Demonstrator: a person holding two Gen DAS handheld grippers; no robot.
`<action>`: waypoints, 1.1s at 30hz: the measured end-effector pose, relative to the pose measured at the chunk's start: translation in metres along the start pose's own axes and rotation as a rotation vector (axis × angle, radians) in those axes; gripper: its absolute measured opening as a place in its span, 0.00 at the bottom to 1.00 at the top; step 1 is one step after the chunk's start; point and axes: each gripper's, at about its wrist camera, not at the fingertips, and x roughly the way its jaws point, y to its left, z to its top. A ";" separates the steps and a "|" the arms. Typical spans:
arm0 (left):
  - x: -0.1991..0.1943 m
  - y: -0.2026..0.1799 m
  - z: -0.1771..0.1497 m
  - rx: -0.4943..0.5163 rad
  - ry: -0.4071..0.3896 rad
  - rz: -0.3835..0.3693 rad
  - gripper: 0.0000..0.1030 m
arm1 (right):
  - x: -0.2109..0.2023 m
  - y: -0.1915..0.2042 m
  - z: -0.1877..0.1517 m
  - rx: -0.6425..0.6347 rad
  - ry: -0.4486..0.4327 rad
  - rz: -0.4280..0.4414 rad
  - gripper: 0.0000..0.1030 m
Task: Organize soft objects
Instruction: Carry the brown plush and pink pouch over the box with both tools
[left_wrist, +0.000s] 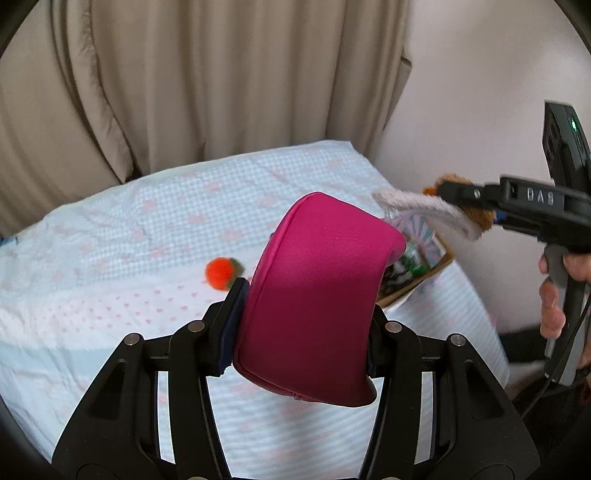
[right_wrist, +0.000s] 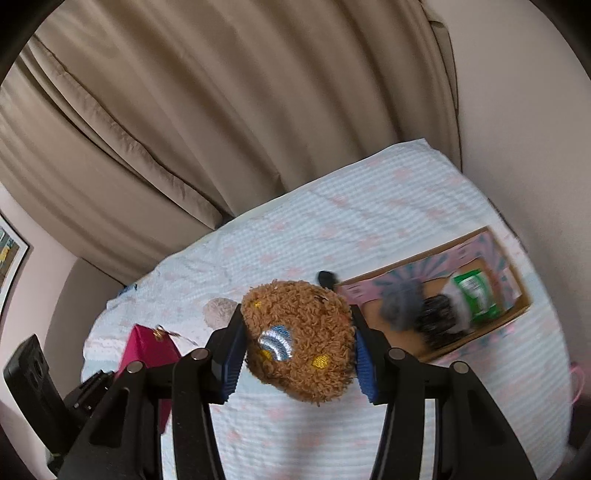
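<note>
Grippers are both loaded and held above the bed (left_wrist: 110, 236), each with one soft thing clamped between its pads. By the left gripper (left_wrist: 301, 325) a magenta padded pouch (left_wrist: 317, 291) is squeezed across its width, jaws partly closed on it, so that most of the pouch stands out beyond the fingertips and blocks much of that view. By the right gripper (right_wrist: 297, 341) a brown curly plush toy (right_wrist: 297, 338) is pinched at its sides, jaws likewise part closed; a pale fleecy flap of the toy is seen sticking out in the left wrist view. A cardboard box (right_wrist: 515, 315) with a pink and blue patterned lining lies on the bed at the right, near the wall, and some items are already lodged in it: a green packet (right_wrist: 474, 297), a dark fuzzy thing and a grey fluffy one. Judged from this, the box serves as the collecting place, and both loads are probably carried high so as to clear its rim. An orange pompom (left_wrist: 220, 272) is left loose on the bedspread, near the pouch, not yet gathered.
</note>
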 end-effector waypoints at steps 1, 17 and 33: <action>0.003 -0.009 0.002 -0.013 -0.003 0.004 0.46 | -0.003 -0.010 0.004 -0.009 0.006 0.002 0.46; 0.110 -0.124 0.043 -0.101 0.096 -0.020 0.46 | 0.004 -0.161 0.062 0.030 0.083 -0.079 0.46; 0.260 -0.135 0.043 -0.073 0.308 -0.041 0.46 | 0.125 -0.233 0.078 0.125 0.279 -0.149 0.46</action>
